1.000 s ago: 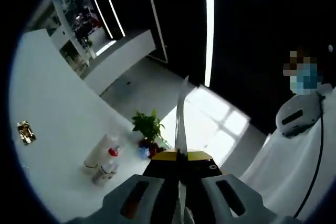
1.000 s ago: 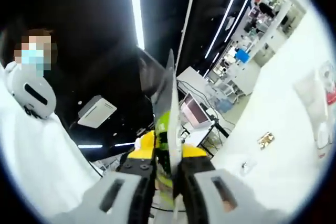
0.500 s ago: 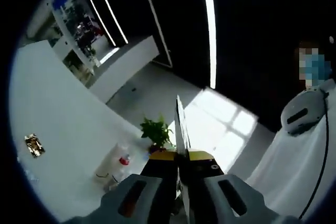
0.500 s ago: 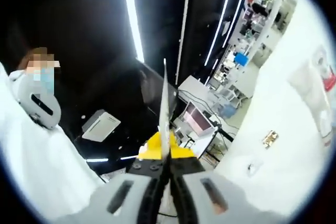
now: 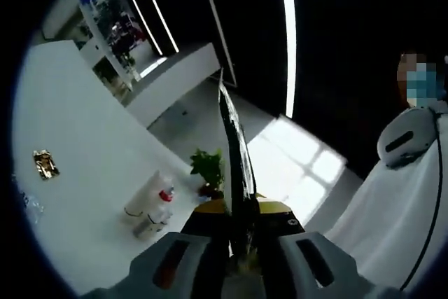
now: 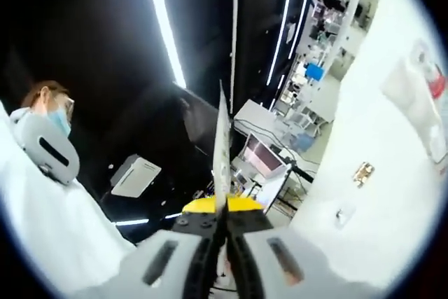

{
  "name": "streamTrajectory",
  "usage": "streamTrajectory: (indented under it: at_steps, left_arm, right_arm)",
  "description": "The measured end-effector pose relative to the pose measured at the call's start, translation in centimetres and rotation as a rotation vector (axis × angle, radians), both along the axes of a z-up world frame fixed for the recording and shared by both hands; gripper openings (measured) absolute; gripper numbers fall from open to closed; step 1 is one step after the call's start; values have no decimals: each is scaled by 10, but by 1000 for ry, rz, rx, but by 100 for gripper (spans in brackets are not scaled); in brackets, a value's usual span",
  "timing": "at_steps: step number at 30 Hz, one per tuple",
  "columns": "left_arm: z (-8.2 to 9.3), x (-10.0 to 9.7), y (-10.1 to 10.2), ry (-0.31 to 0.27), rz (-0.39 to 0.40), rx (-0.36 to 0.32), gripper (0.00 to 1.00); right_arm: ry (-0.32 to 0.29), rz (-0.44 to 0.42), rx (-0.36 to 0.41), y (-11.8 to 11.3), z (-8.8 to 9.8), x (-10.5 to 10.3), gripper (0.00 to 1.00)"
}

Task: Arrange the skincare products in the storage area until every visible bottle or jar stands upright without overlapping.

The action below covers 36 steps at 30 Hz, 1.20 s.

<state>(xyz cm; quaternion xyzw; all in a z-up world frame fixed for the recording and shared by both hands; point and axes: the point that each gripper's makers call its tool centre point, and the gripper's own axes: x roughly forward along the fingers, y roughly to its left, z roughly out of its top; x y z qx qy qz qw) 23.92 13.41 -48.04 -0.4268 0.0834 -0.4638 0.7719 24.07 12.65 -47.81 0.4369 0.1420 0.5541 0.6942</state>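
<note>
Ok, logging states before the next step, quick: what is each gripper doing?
Left gripper: shut, nothing between the jaws.
Right gripper: shut, nothing between the jaws.

The right gripper (image 6: pixel 222 145) rises from the bottom of the right gripper view with its two thin fingers (image 6: pixel 222 131) pressed flat together, nothing held between them. The white counter (image 6: pixel 378 152) runs along the far side of the fingers. On it, towards its upper end, lies a white tube with a red cap (image 6: pixel 413 96); whether it touches anything beside it cannot be told. Lower on the counter sits a small gold item (image 6: pixel 362 172), and just below that a small clear item (image 6: pixel 344 213). A person in white (image 6: pixel 49 194) stands on the opposite side of the fingers from the counter.
</note>
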Motion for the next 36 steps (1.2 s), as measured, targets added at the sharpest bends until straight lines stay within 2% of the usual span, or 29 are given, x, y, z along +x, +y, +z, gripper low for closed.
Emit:
streamTrajectory:
  at_steps: [1,2,4,8,10,11,14,17,20,21,23,26,28,30,36]
  left_arm:
    - [-1,1,0,24,-8,-14,4]
    - [-4,1,-1,76,-25,-26,1]
    - [-12,4,0,125,-28,-20,1]
    - [-13,4,0,131,-41,-28,0]
    - [-16,1,-5,136,-71,1,0]
    - [-23,-3,-10,157,-101,38,0]
    - [-33,-7,-18,173,-134,105,0]
    - [-37,-13,-23,175,-156,129,0]
    - [-36,-14,-20,198,-159,81,0]
    - [-38,-13,-20,198,-154,84,0]
    - [-39,-12,-18,194,-142,85,0]
    - [-39,-10,-16,157,-122,89,1]
    - [-44,-7,-14,167,-100,104,5]
    - [-51,-7,-10,182,-87,121,8]
    - [-54,-6,-6,212,-62,106,0]
  right_arm:
    - [15,-8,-11,0,-4,2,2]
    - [32,-20,-32,0,-8,4,2]
    - [12,-44,-93,0,-18,8,5]
    - [20,-44,-126,-2,-21,14,13]
    - [25,-76,-128,-6,-20,22,16]
    - [21,-90,-133,-8,-20,26,17]
    - [24,-94,-166,-10,-24,32,21]
    - [37,-120,-165,-14,-26,39,17]
    - [27,-136,-101,-16,-16,37,6]
    - [27,-127,-76,-15,-12,35,3]
    - [24,-130,-60,-14,-9,33,2]
    - [36,-135,-39,-15,-8,34,1]
    - [44,-146,-28,-19,-7,36,1]
    - [42,-155,-37,-22,-6,38,1]
    - [28,-170,-115,-23,-16,45,1]
